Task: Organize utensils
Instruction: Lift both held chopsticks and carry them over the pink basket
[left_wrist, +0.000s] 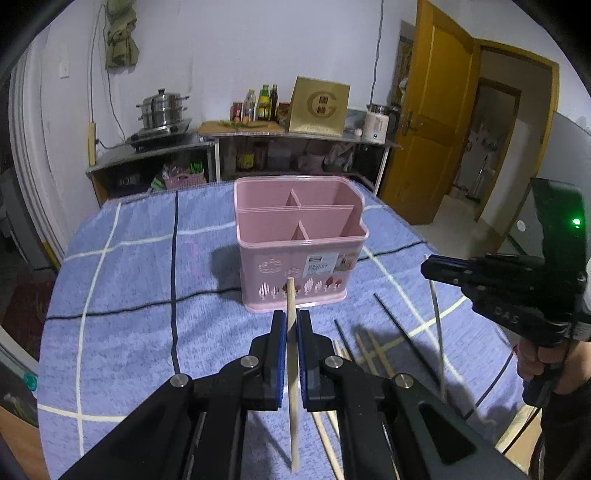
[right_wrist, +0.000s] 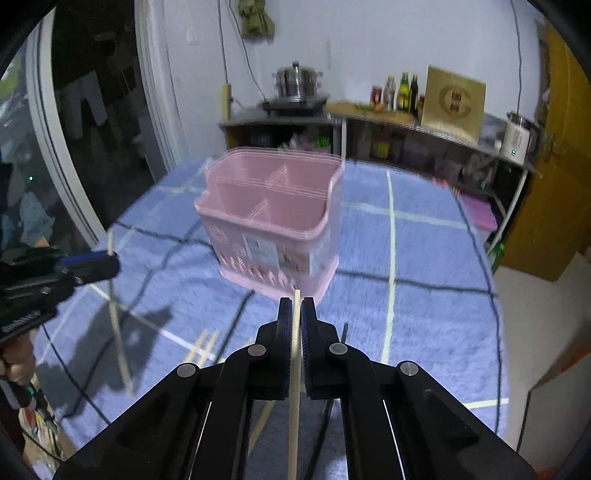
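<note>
Left claw (left_wrist: 291, 325) clamped on a wooden chopstick (left_wrist: 293, 387), held near upright. Pink utensil holder (left_wrist: 295, 236) stands just beyond its tips on the blue checked surface (left_wrist: 129, 266). Loose chopsticks (left_wrist: 365, 350) lie right of it. Right claw (right_wrist: 294, 314) clamped on a pale chopstick (right_wrist: 293, 406), holder ahead.

bg: white wall (left_wrist: 221, 48) | yellow door (left_wrist: 436, 110) (ajar) | steel shelf (left_wrist: 303, 136)

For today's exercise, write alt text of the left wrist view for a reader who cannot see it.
The left claw is shut on a wooden chopstick, held upright before an empty pink divided utensil holder on a blue checked tablecloth. More chopsticks lie on the cloth, and at right the right claw holds another chopstick.
</note>
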